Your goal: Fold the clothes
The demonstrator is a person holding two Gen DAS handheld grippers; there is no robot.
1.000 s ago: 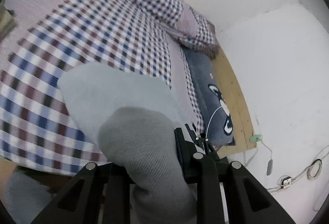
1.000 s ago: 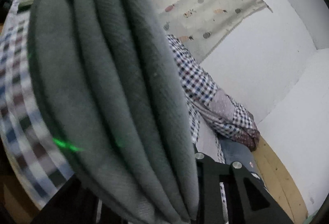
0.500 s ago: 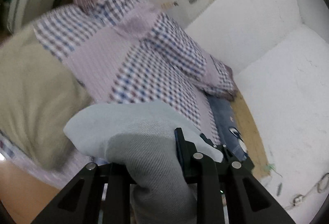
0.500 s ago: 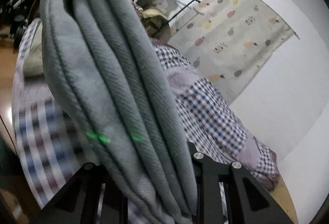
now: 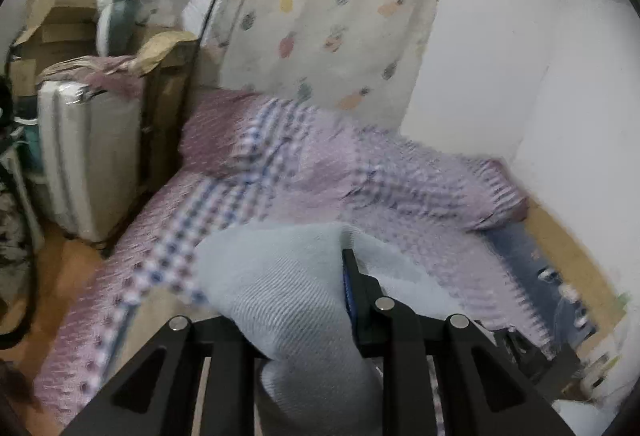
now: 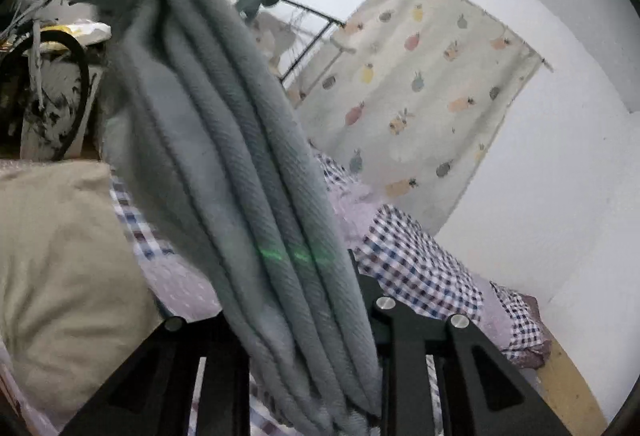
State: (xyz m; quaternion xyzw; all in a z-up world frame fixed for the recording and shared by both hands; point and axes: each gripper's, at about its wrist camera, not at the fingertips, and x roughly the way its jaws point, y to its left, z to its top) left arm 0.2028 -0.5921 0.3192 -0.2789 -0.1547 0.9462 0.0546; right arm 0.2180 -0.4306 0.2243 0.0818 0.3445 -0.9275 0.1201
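Observation:
My left gripper (image 5: 304,300) is shut on a bunched corner of a grey ribbed garment (image 5: 288,292), held up above the bed. My right gripper (image 6: 296,300) is shut on the same grey garment (image 6: 224,164), whose gathered folds stretch taut from the jaws up to the upper left and hide the left finger. The garment hangs in the air between both grippers, clear of the checked bedspread (image 5: 320,172).
The bed with the checked purple cover (image 6: 416,268) lies below. A beige cloth (image 6: 60,256) lies on it at left. A white suitcase (image 5: 80,156), cardboard boxes (image 5: 52,24) and a black rack stand beside the bed. A fruit-print curtain (image 5: 352,4) hangs behind.
Both grippers have lifted and tilted up with the grey garment; the views swung from the bedspread close below toward the curtain, suitcase and boxes. The grips have not changed.

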